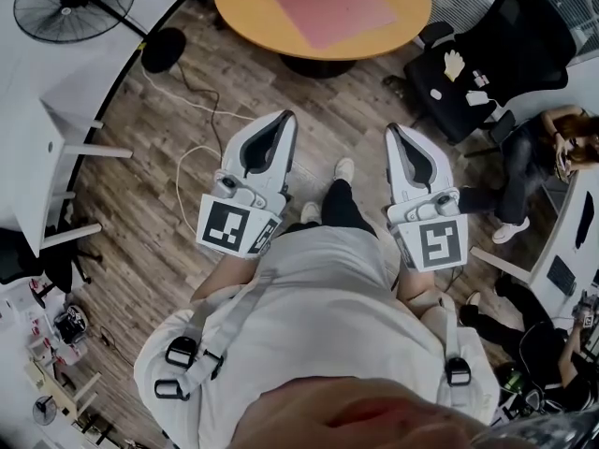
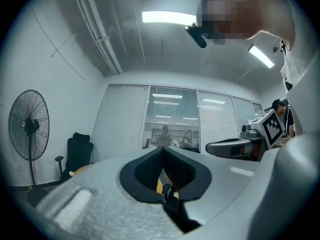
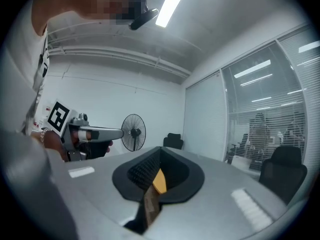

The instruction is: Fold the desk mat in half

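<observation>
A pink desk mat (image 1: 329, 7) lies flat on a round wooden table (image 1: 245, 9) at the top of the head view, well ahead of both grippers. My left gripper (image 1: 285, 117) and right gripper (image 1: 393, 130) are held side by side close to the body, above the wood floor, pointing toward the table. Both have their jaws together with nothing between them. In the left gripper view the dark pads meet at the left gripper's tip (image 2: 162, 149), and the right gripper (image 2: 235, 146) shows beside it. In the right gripper view the right gripper (image 3: 160, 149) is shut likewise, and a sliver of the orange table (image 3: 159, 181) shows through.
A black office chair (image 1: 487, 64) stands right of the table. A standing fan (image 1: 75, 3) and its round base (image 1: 164, 50) are at the upper left, with a cable (image 1: 187, 171) trailing across the floor. A white desk (image 1: 37, 110) lines the left side. A seated person (image 1: 543, 157) is at the right.
</observation>
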Motion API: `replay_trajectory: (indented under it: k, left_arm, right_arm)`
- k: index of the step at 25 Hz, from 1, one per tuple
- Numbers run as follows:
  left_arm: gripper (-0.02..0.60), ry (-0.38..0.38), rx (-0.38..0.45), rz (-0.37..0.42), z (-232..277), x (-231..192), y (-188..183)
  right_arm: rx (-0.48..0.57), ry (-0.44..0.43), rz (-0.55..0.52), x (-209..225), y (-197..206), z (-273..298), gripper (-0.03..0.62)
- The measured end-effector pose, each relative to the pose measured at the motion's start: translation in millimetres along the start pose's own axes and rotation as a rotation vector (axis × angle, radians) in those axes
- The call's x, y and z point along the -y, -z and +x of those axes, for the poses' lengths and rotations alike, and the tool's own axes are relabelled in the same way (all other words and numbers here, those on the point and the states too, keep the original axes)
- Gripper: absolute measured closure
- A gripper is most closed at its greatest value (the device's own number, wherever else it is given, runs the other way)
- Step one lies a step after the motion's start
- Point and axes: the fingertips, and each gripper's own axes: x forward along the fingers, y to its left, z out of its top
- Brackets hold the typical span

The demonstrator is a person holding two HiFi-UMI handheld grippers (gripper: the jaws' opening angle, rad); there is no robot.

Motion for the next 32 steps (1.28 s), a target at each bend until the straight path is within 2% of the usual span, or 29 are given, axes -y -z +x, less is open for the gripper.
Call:
replay_trajectory:
  k: [13, 16, 32]
  left_arm:
    - [0.577, 0.003, -0.01, 0.008, 122, -21, 3]
    - [0.577, 0.007, -0.012, 0.004, 149, -21, 5]
    - [0.577, -0.014, -0.021, 0.025, 263, -24, 18]
  right_arm:
    - [-0.009, 0.0, 0.009, 103, 4, 62, 0.589]
    - [-0.019, -0.016, -0.017, 128, 11, 69, 0.589]
    - [-0.022, -0.054, -0.021, 229, 24, 116, 0.589]
